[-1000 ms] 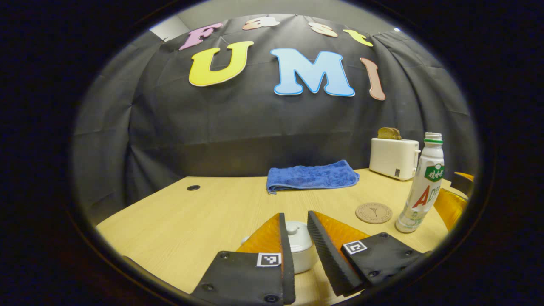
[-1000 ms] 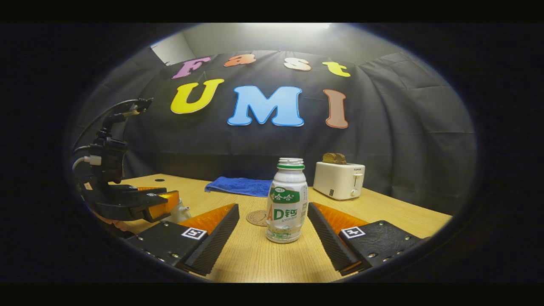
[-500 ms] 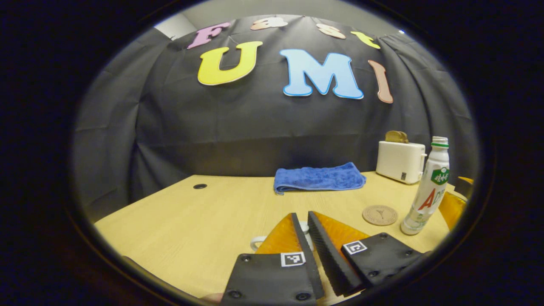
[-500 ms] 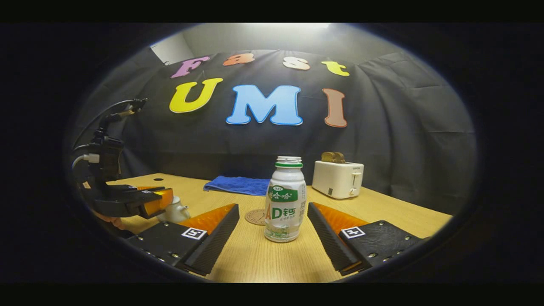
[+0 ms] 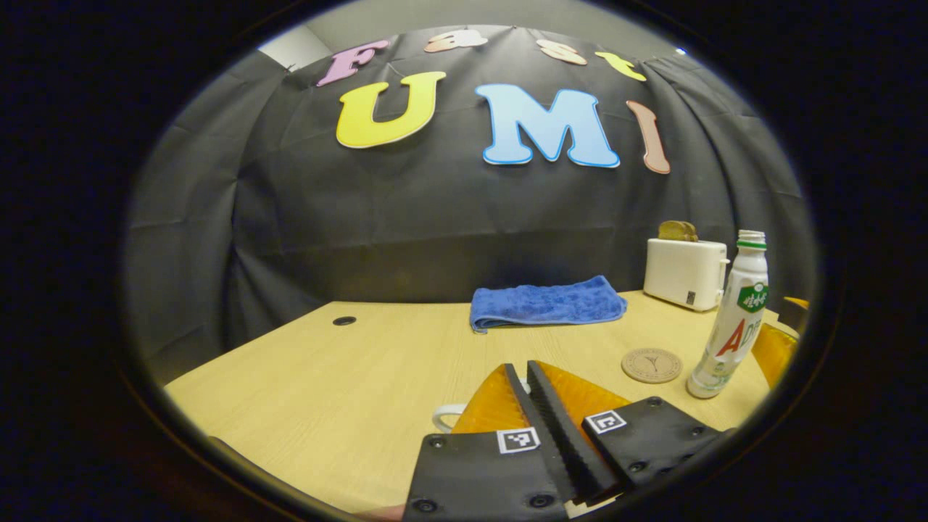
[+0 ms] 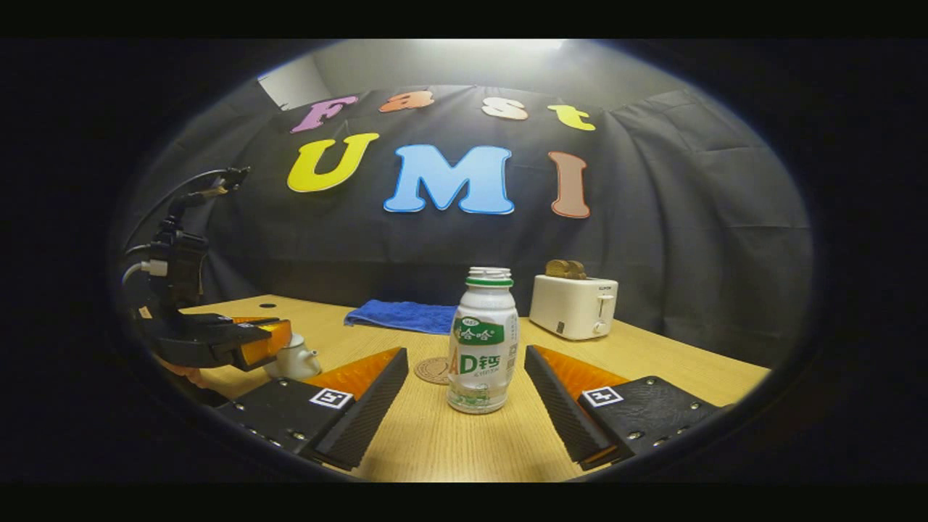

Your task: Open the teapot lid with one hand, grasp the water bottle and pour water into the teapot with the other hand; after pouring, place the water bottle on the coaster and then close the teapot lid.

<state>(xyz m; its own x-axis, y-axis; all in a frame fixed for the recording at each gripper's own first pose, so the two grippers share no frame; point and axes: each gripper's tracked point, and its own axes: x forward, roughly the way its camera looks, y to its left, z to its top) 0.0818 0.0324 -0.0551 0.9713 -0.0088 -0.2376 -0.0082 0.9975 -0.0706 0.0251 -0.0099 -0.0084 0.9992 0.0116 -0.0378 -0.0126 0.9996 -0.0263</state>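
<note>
Bench (image 5: pixel 348 384) of pale wood-grain laminate, small round dark hole near its far left edge. Left gripper (image 5: pixel 528 373) clenched, ribbed inner faces nearly meeting over the white glazed teapot (image 5: pixel 446 417); only the teapot's curved handle loop peeks out left of the fingers, and whether both fingers press on the lid knob cannot be told. In the right gripper view that left gripper (image 6: pixel 279 337) sits directly over the teapot (image 6: pixel 293 360), rounded white body with short spout showing below it.

Right gripper (image 6: pixel 464 362) released, ridged fingers spread wide, each well apart from the water bottle (image 6: pixel 483 341) standing upright between them on the bench. Bottle: white plastic, waisted neck, green ring, cap off, clear base, printed label. In the left gripper view the water bottle (image 5: pixel 728 315) stands near the right edge of the bench.

Coaster (image 6: pixel 433 370): flat round disc, cork-like tan, just behind-left of the bottle, apart from it; same coaster (image 5: pixel 651 365) in the left gripper view.

Blue terry towel (image 5: pixel 545 303), folded, fuzzy, lies at the far edge. White boxy toaster (image 6: pixel 573 306), rounded corners, brown toast sticking up, far right corner.
</note>
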